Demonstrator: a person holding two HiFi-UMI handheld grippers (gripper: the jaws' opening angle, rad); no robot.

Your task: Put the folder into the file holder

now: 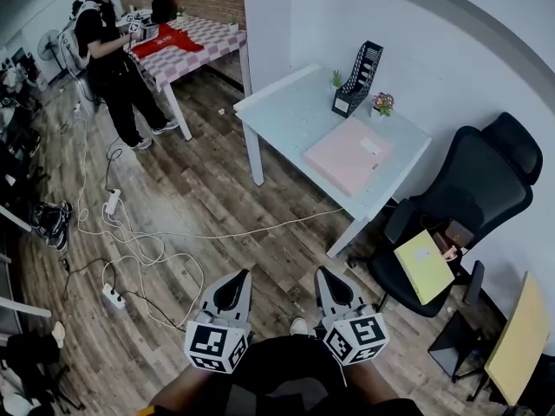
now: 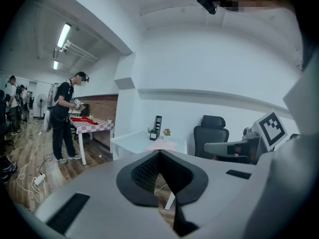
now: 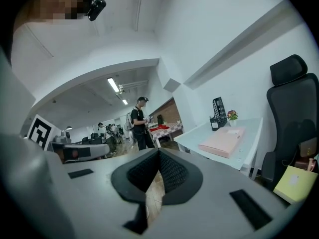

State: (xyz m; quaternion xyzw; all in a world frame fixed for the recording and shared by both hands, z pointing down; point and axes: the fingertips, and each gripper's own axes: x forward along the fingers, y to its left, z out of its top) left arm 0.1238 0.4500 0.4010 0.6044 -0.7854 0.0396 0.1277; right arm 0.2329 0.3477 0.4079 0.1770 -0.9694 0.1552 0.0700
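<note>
A pink folder lies flat on the white table, near its right edge. It shows too as the pink folder and, far off, the pink folder. The black mesh file holder stands upright at the table's far side against the wall, also seen as the file holder and the file holder. My left gripper and right gripper hang low over the wood floor, well short of the table. Both are shut and empty, their jaws meeting at the tip.
A black office chair with a yellow folder on its seat stands right of the table. Small potted plants sit beside the holder. Cables and power strips trail over the floor at left. A person stands by a checkered table.
</note>
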